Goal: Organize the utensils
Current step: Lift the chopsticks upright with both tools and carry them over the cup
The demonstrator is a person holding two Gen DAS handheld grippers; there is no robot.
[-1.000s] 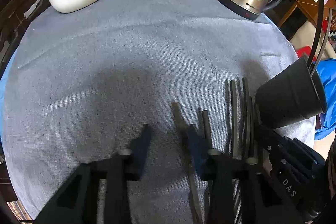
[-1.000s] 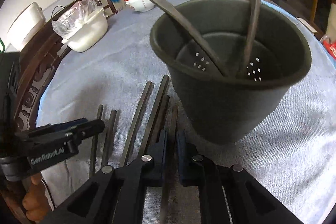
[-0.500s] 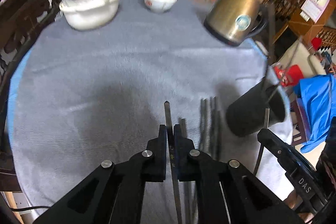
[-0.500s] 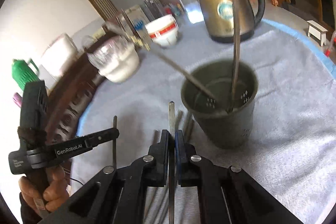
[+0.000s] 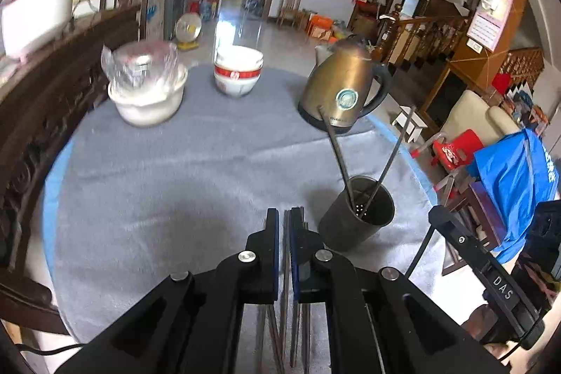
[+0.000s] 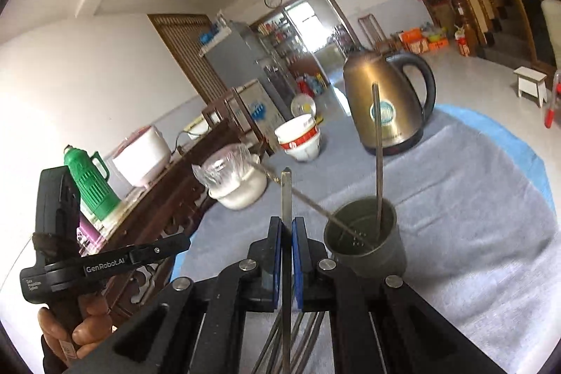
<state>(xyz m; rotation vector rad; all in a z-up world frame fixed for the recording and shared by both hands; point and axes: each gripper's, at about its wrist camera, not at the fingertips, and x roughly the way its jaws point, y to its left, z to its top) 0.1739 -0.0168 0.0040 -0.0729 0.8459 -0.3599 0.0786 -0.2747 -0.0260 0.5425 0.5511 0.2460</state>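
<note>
A round table under a grey cloth (image 5: 175,170) fills the frame's middle. Lower centre, the left gripper (image 5: 284,226) and right gripper (image 6: 286,233) each pinch one chopstick (image 6: 286,198), likely bound for the dark holder (image 6: 364,244) at lower right, already holding two.

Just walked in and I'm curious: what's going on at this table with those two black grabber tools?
A person is sorting chopsticks into a dark holder cup on the grey cloth. Each handheld gripper is clamped on one chopstick: the right gripper holds a chopstick lifted upright beside the cup, and the left gripper grips another. Two chopsticks already lean inside the cup. More lie on the cloth below the grippers. A kettle and bowls stand further back.
</note>
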